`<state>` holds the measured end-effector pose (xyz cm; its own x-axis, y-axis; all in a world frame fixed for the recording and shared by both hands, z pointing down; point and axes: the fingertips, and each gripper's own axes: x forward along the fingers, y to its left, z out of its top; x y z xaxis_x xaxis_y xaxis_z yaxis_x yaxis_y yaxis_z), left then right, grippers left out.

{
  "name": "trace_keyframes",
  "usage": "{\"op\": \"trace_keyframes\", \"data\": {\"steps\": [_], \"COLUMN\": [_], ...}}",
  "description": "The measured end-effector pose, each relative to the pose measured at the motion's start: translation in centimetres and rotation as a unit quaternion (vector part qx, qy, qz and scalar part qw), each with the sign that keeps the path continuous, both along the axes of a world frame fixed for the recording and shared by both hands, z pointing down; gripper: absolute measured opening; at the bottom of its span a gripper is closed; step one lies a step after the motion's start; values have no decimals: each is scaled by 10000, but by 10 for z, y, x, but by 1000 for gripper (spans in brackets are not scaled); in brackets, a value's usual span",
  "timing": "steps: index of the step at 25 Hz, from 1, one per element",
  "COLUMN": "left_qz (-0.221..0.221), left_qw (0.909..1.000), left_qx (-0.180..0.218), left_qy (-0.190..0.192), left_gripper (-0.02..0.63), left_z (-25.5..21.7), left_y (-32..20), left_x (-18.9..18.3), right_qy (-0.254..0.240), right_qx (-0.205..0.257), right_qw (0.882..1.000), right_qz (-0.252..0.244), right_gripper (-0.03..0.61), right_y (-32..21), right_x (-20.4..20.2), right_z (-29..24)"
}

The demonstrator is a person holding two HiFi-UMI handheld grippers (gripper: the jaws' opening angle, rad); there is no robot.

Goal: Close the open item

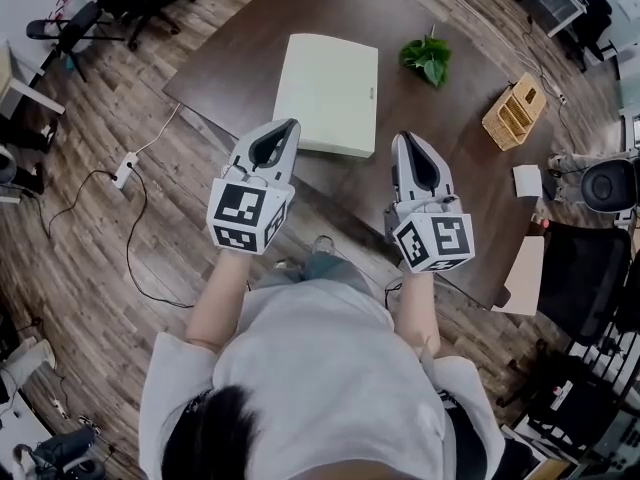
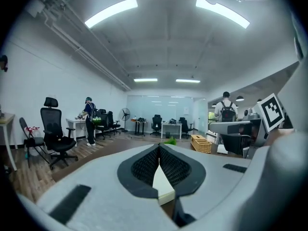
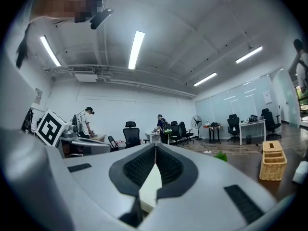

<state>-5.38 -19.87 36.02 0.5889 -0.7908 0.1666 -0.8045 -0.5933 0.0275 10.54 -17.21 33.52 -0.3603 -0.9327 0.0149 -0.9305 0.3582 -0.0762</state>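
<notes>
A flat cream box (image 1: pixel 328 93) lies on the dark brown table (image 1: pixel 230 48), and its lid looks flat down. My left gripper (image 1: pixel 287 126) hovers at the box's near left corner, jaws shut and empty. My right gripper (image 1: pixel 407 138) sits just off the box's near right corner, also shut with nothing held. In the left gripper view the pads meet at the left gripper's tip (image 2: pixel 159 147), and a sliver of the box (image 2: pixel 163 184) shows below them. The right gripper view shows the right gripper (image 3: pixel 155 147) closed the same way over the box (image 3: pixel 151 186).
A small green plant (image 1: pixel 427 58) and a wicker basket (image 1: pixel 514 111) stand on the table's right side, with a white card (image 1: pixel 527 180) near its edge. Office chairs (image 1: pixel 610 183) flank the table. A power strip with cables (image 1: pixel 125 168) lies on the wood floor at left.
</notes>
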Motion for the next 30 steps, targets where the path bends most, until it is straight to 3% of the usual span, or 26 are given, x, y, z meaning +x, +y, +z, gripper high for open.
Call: {"op": "trace_keyframes", "data": {"steps": [15, 30], "left_qz": [-580, -690], "left_qw": [9952, 9907], "left_qx": [742, 1008], "left_qy": [247, 608], "left_gripper": [8, 8], "left_z": [-54, -82], "left_y": [48, 83], "left_x": [-77, -115], "right_qy": [217, 171], "right_qx": [275, 568], "right_qw": [9992, 9974], "right_qz": [199, 408], "right_gripper": [14, 14], "right_y": [49, 89], "right_x": [-33, -47], "right_z": [-24, -49]}}
